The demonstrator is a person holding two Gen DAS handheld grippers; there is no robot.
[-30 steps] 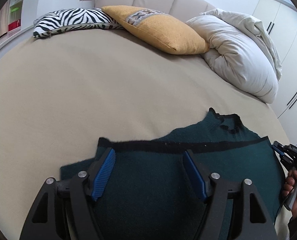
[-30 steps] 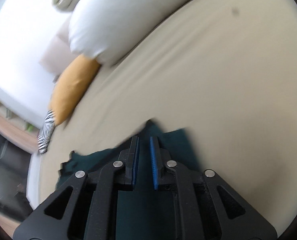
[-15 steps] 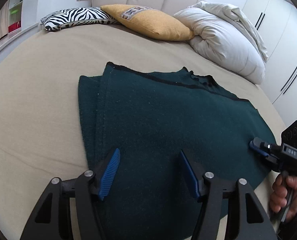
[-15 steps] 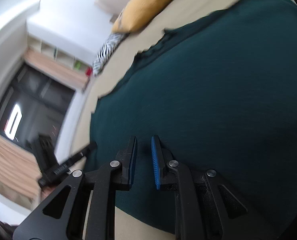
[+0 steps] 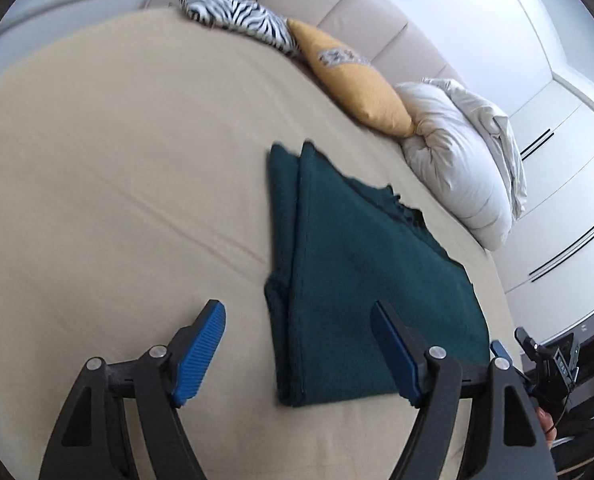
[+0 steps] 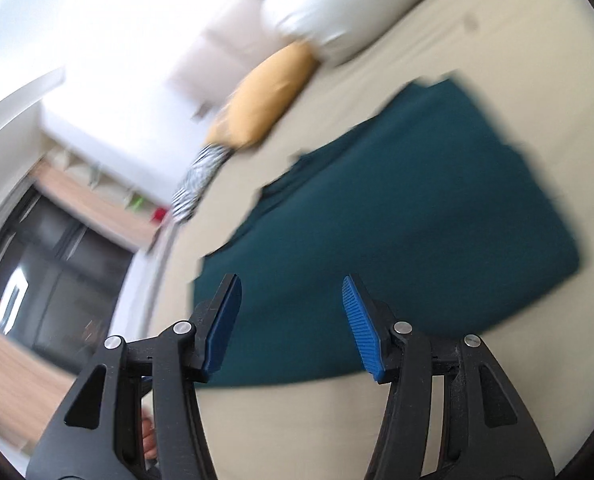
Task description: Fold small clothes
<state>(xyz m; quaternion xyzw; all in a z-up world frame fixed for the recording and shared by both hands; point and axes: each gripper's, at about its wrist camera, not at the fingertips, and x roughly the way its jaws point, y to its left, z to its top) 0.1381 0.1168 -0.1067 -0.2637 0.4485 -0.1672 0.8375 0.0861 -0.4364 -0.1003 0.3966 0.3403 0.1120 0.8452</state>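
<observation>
So rn my left gripper [image 5: 297,350] is spread wide, holding nothing, hovering over the near edge of the dark green garment [image 5: 361,280]. The garment's lying folded flat on the beige bed [image 5: 117,160], w/ a doubled layer showing along its left side. My right gripper [image 6: 291,322] is also released, blue pads apart, above the garment's [image 6: 397,208] near edge, not touching afaict. Zebra pillow [image 5: 237,14], yellow cushion [image 5: 353,80] & white duvet [image 5: 461,156] are lined up by the headboard. Right view is pretty blurry tbh.

Left gripper [image 5: 297,344] fingers spread — empty, above folded green garment [image 5: 361,280] flat on bed [image 5: 117,160].
</observation>
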